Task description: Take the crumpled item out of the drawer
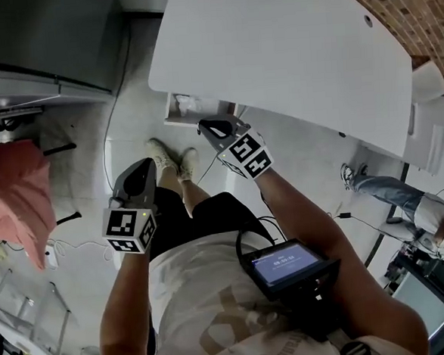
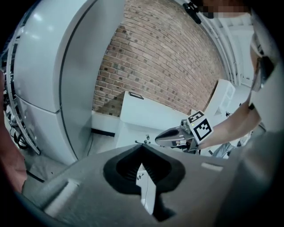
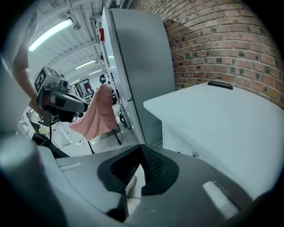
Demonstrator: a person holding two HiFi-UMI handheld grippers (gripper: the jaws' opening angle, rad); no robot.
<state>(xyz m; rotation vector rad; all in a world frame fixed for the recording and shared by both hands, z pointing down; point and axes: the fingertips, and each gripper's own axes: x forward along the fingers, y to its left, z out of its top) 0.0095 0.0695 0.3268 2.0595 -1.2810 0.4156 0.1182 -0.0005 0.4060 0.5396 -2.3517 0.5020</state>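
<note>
Grey plastic left gripper [image 1: 145, 165] has its jaws pressed together, tips meeting in a point in the left gripper view, with nothing between them and nothing touched. The right gripper [image 1: 208, 125] is likewise pressed together and empty, and its ribbed black pads [image 3: 151, 162] meet at the tip. Both are held in the air above the floor [image 1: 127, 119], well apart from each other, the right one nearer the drawer [image 1: 174, 117]. The drawer stands pulled out under a corner edge of the white surface [image 1: 289, 47]. The crumpled item [image 1: 186, 103], pale and wrinkled, lies inside the drawer, untouched, just beyond the right gripper's tip in the head view. A wide strip of pale floor runs between the drawer and the tall grey cabinet [image 1: 45, 33] at left; the person's shoes [image 1: 171, 160] stand just in front of the drawer. The surface top is smooth and matte with a rounded corner, and a small dark piece [image 3: 219, 84] sits near its far edge. Behind it is a brick wall [image 3: 222, 40], red-brown, rough, with pale mortar. At far left a pink cloth [image 1: 11, 195] hangs in soft folds beside the cabinet. Each gripper carries a cube [image 1: 129, 229] with black-and-white square markers. A small screen device [image 1: 285, 266] sits on the person's chest. A second person [image 1: 390, 191] in jeans is at far right, well apart.
</note>
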